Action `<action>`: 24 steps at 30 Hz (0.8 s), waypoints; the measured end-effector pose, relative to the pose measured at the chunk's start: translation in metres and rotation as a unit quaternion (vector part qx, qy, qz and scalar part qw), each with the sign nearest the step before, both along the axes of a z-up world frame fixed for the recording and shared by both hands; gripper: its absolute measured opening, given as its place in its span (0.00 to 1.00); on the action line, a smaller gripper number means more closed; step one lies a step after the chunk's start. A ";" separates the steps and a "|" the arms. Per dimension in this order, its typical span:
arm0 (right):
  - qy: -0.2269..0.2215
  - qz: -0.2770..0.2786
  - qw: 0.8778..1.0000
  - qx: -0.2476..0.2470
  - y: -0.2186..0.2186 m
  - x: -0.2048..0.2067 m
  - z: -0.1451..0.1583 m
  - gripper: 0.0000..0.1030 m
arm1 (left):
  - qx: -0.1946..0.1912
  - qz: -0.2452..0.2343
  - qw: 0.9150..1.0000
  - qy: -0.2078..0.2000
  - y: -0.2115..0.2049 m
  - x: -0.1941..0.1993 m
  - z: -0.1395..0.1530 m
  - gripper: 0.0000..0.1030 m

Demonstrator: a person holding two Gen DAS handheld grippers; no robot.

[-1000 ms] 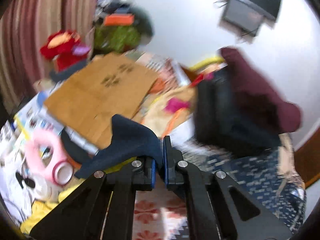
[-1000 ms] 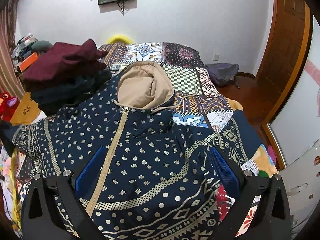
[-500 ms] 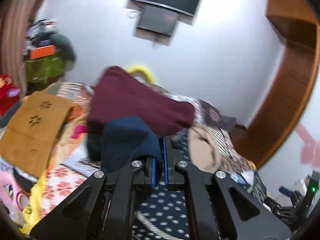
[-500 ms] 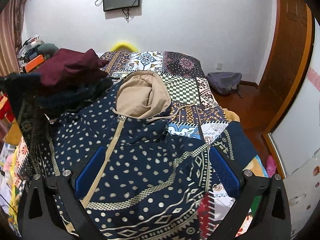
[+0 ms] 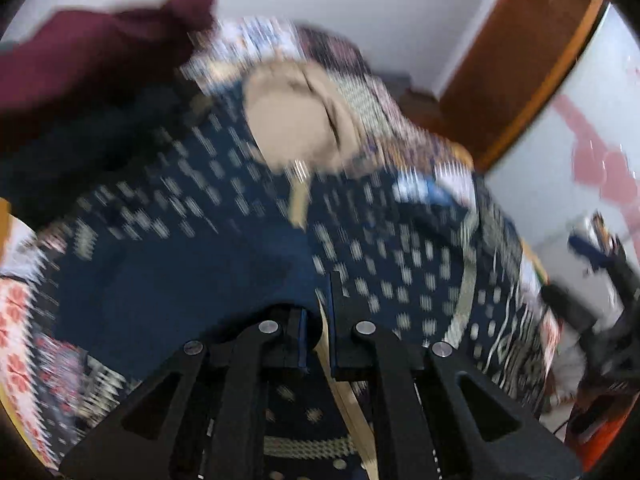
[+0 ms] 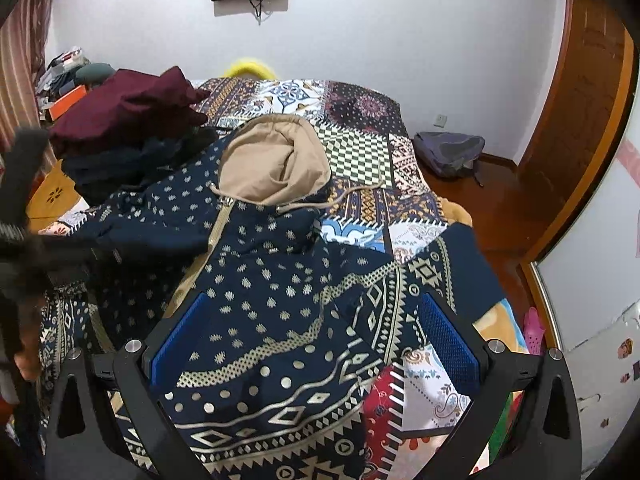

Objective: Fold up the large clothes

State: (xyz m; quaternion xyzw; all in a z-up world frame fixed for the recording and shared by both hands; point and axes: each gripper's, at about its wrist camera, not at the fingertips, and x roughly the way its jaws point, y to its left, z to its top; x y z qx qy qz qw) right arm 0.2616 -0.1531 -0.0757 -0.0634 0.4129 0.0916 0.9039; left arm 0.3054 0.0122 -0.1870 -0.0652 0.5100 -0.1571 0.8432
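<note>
Left gripper [image 5: 318, 320]: jaws pressed together on a fold of plain navy cloth, which appears to be the hoodie's sleeve, draped over the fingers toward the left of that view. The view is blurred, so the exact pinch point cannot be made out. Directly ahead of and below this gripper lies the hoodie [image 5: 224, 216], its tan zipper band running from between the fingers forward to the tan hood [image 5: 296, 124].

Right gripper [image 6: 312, 340]: jaws spread wide, empty, hanging above the patterned hem. The hoodie [image 6: 272, 280] lies just beneath and ahead, spread front-up on the patchwork bedspread [image 6: 360, 140]. Its long axis runs away from the gripper, hem nearest, hood [image 6: 272, 160] farthest. Beyond and to the left stands a pile of folded clothes [image 6: 128, 128] topped in maroon, touching the hoodie's shoulder.

Deciding relation: the sleeve held by the left gripper sits left of the zipper line; the fold carries it rightward across that axis. The left hand is judged the nearer; the hoodie's opposite sleeve lies below the right gripper.
</note>
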 end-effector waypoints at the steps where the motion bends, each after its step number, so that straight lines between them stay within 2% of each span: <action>1: 0.003 0.000 1.000 0.000 0.000 0.000 -0.001 1.00 | 0.003 -0.007 1.000 0.011 -0.007 -0.006 -0.010 0.06; 3: 0.009 0.002 1.000 -0.003 0.000 0.000 -0.003 1.00 | 0.013 -0.024 0.999 0.036 -0.017 -0.013 -0.025 0.14; 5: 0.013 0.004 1.000 -0.007 0.002 -0.001 -0.005 1.00 | 0.017 -0.036 0.998 0.049 -0.021 -0.019 -0.035 0.28; 9: 0.015 0.012 1.000 -0.015 0.009 -0.002 -0.006 1.00 | 0.034 -0.050 0.997 0.042 -0.022 -0.036 -0.038 0.39; 13: 0.008 0.023 0.999 -0.021 0.019 -0.003 0.001 1.00 | 0.036 -0.041 0.998 0.016 -0.009 -0.049 -0.017 0.46; 19: -0.029 0.040 0.998 -0.030 0.041 -0.003 0.021 1.00 | 0.028 0.011 0.999 -0.043 0.040 -0.058 0.030 0.57; 24: -0.058 0.061 0.996 -0.025 0.061 0.004 0.043 1.00 | 0.059 0.070 0.991 -0.098 0.091 -0.071 0.056 0.66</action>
